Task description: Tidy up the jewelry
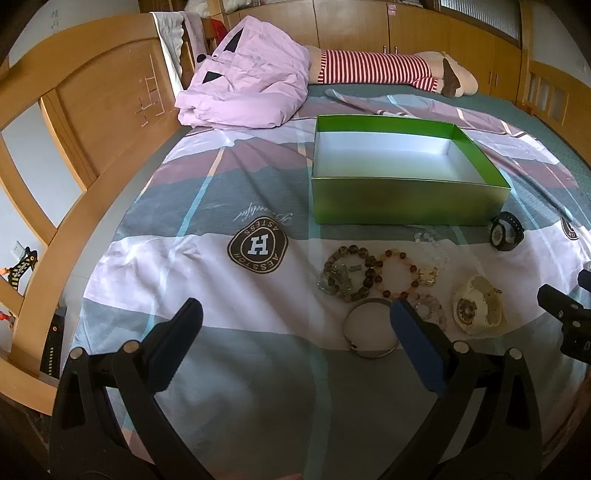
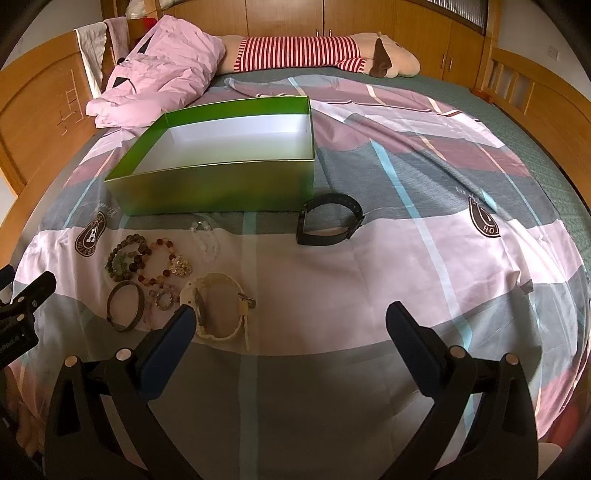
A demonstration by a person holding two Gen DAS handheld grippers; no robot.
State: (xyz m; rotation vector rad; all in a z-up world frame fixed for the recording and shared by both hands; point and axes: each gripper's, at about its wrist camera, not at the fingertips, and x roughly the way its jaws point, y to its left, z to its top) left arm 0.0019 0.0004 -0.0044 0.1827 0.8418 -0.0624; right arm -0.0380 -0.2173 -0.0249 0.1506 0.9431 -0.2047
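An empty green box (image 1: pixel 406 201) (image 2: pixel 221 184) stands on the bed. In front of it lie jewelry pieces: a dark bead bracelet (image 1: pixel 349 273) (image 2: pixel 127 258), an amber bead bracelet (image 1: pixel 400 273) (image 2: pixel 159 260), a metal bangle (image 1: pixel 371 328) (image 2: pixel 125 304), a clear bead bracelet (image 2: pixel 205 236), a cream watch (image 1: pixel 476 306) (image 2: pixel 218 308) and a black watch (image 1: pixel 506 230) (image 2: pixel 328 218). My left gripper (image 1: pixel 295 314) is open, its right finger over the bangle's edge. My right gripper (image 2: pixel 290 317) is open, its left finger beside the cream watch.
The patchwork bedsheet (image 1: pixel 221 266) covers the bed. A pink quilt (image 1: pixel 251 92) and a striped plush toy (image 1: pixel 388 70) lie behind the box. A wooden headboard (image 1: pixel 92 110) stands at the left, wooden cabinets (image 2: pixel 369 18) behind.
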